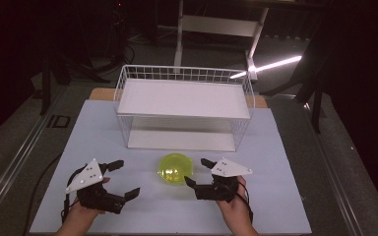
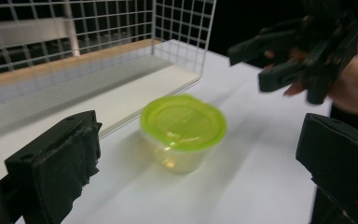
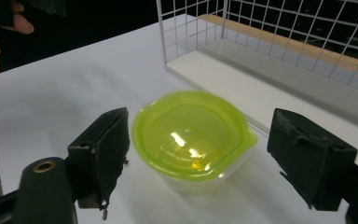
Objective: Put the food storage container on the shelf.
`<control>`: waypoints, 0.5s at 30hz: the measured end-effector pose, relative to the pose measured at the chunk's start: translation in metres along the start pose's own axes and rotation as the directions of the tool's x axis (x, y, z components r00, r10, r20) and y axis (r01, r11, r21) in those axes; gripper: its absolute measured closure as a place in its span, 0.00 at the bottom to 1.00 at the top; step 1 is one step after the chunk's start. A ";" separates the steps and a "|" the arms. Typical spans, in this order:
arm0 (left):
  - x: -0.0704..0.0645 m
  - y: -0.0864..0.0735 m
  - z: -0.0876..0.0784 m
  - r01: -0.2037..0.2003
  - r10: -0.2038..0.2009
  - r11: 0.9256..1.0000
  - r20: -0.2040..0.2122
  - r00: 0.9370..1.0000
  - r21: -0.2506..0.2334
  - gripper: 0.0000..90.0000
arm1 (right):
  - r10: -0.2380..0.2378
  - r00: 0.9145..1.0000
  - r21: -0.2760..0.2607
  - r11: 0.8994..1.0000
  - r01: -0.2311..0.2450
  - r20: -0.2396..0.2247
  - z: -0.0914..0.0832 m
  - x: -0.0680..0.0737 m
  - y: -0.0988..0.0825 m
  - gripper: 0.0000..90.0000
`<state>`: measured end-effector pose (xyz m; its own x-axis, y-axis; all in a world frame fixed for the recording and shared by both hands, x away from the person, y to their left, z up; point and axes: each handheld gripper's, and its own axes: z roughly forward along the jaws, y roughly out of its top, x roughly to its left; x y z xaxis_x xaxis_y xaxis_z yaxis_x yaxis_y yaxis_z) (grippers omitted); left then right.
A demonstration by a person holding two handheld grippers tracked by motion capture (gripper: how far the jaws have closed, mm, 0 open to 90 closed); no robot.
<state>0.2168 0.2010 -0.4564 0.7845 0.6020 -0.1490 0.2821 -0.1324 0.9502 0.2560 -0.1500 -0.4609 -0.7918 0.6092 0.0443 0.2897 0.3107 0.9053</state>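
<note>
While my two hands rest low on the tabletop (image 1: pixel 128 216), I hold both grippers with the jaws spread wide and with nothing between the pads. My right gripper (image 1: pixel 199 172) is just beside the small container (image 1: pixel 175 168), at its right side. In the right gripper view the container (image 3: pixel 193 140) stands between my two black jaws, but the pads do not touch it; there is a gap at each side. My left gripper (image 1: pixel 126 178) is a little farther from the container, at the left, and its jaws also point toward it. In the left gripper view the container (image 2: pixel 182 131) is ahead of the jaws, in the middle, and my other gripper (image 2: pixel 284 63) is seen behind it at the upper right, held by my hand (image 2: pixel 356 79).

The container is round and of clear plastic, with a yellow-green lid (image 3: pixel 191 133) closed on it. The lid has a small tab at one edge. It stands upright on the white tabletop, near the front middle.

Behind the container there is a white wire basket rack (image 1: pixel 184 105). It has a white shelf board (image 1: pixel 184 98) on top and a second white board (image 1: pixel 182 140) at the bottom. The container is near the front edge of this rack, but apart from it.
</note>
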 end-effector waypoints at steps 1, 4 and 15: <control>0.003 0.002 0.004 0.019 -0.019 1.000 0.013 1.000 -0.003 0.01 | 0.001 1.000 0.004 1.000 -0.001 -0.012 0.001 0.000 0.001 0.23; 0.005 0.006 0.012 0.021 -0.021 1.000 0.013 1.000 0.005 0.01 | -0.010 1.000 0.009 1.000 0.010 -0.002 0.001 -0.002 0.003 0.20; 0.011 0.021 0.044 0.007 -0.006 0.996 -0.017 1.000 0.084 0.01 | 0.031 0.999 0.048 0.998 -0.033 0.036 0.009 -0.014 0.010 0.15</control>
<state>0.2553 0.1706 -0.4504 0.7732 0.6162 -0.1496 0.3328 -0.1935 0.9229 0.2747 -0.1484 -0.4564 -0.7627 0.6442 0.0576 0.3411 0.3248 0.8821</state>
